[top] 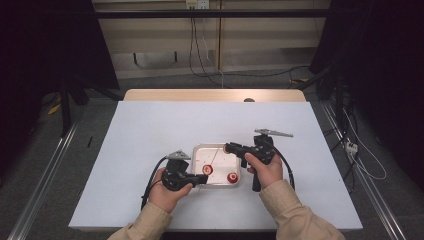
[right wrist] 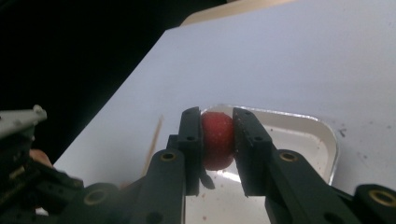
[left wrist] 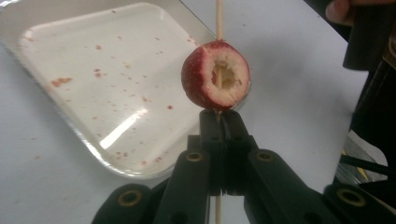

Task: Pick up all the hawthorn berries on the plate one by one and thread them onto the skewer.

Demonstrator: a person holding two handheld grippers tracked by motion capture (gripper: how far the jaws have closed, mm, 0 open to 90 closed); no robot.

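My left gripper (left wrist: pixel 219 114) is shut on a thin wooden skewer (left wrist: pixel 217 18). A cut strawberry (left wrist: pixel 215 74) is threaded on the skewer just beyond the fingertips, its pale hollow face turned to the camera. From above, this gripper (top: pixel 200 179) sits at the near left edge of the white tray (top: pixel 220 148), with the skewered strawberry (top: pixel 208 170) over the tray. My right gripper (right wrist: pixel 217 115) is shut on a whole red strawberry (right wrist: pixel 217 139), held above the tray (right wrist: pixel 303 135). In the high view it (top: pixel 229 147) hovers over the tray's far right corner.
Another strawberry piece (top: pixel 232 177) lies in the tray's near right corner. Red juice specks dot the tray floor (left wrist: pixel 93 70). The tray stands on a white table top (top: pixel 150 130) with open surface all round. The skewer (right wrist: pixel 153 140) shows left of my right jaws.
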